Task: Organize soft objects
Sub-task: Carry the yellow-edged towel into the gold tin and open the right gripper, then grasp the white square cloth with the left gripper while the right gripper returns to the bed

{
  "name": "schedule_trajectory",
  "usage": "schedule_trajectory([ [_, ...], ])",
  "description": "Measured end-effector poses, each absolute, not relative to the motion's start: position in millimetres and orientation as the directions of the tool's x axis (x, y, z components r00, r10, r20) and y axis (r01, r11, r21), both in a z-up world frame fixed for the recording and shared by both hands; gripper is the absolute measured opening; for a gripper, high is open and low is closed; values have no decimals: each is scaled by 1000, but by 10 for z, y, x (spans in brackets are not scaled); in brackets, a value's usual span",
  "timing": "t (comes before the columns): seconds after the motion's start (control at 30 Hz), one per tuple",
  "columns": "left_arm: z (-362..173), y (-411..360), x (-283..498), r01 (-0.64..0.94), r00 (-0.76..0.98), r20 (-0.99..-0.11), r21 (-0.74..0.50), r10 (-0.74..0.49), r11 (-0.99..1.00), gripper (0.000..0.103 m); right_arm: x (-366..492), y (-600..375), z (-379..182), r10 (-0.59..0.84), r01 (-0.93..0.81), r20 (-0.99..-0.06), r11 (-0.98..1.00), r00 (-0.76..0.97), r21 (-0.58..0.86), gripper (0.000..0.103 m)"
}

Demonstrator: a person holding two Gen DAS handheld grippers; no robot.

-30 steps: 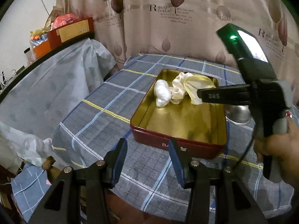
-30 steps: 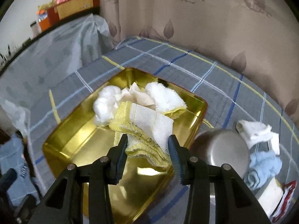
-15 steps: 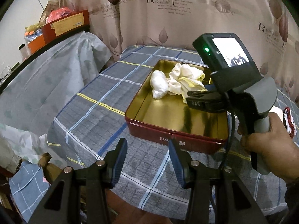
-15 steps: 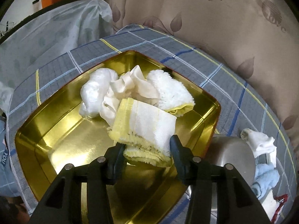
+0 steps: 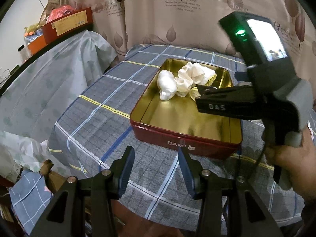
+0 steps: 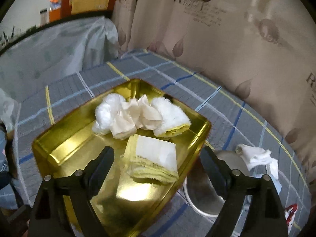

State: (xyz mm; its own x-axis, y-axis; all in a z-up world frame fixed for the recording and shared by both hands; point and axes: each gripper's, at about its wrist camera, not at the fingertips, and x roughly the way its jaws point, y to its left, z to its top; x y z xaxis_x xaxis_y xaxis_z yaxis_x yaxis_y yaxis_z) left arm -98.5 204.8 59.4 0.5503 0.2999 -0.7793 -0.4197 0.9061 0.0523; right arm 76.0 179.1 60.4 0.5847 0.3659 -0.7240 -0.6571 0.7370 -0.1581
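Left gripper (image 5: 156,170) is being held agape and empty over the checked tablecloth (image 5: 94,106). Right gripper (image 6: 157,163): jaws are opening, pads clear of the folded yellow-edged towel (image 6: 153,159) being released onto the gold tin's (image 6: 59,152) floor. Its long axis is lying crosswise, fringed edge nearest. Next, the white cloth (image 6: 254,156) beyond likely needs fetching.

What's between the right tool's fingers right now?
Right wrist view: the folded yellow-edged towel lies in the gold tin between the right tool's opening fingers, untouched.
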Motion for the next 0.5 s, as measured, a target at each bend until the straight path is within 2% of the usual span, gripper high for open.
schedule_trajectory([
  [0.2, 575, 1973, -994, -409, 547, -778, 73, 308, 910, 47, 590, 1267, 659, 367, -572, -676, 814, 639, -99, 90],
  [0.3, 572, 1931, -1002, -403, 551, -773, 85, 315, 911, 47, 433, 694, 662, 339, -481, -650, 875, 681, -48, 90],
  [0.4, 601, 1850, -1017, -380, 570, -757, 102, 319, 919, 47, 270, 26, 630, 257, -369, -641, 929, 723, -43, 96],
  [0.5, 623, 1702, -1046, -328, 601, -742, 110, 297, 938, 47, 201, -643, 553, 146, -261, -654, 962, 743, -82, 97],
])
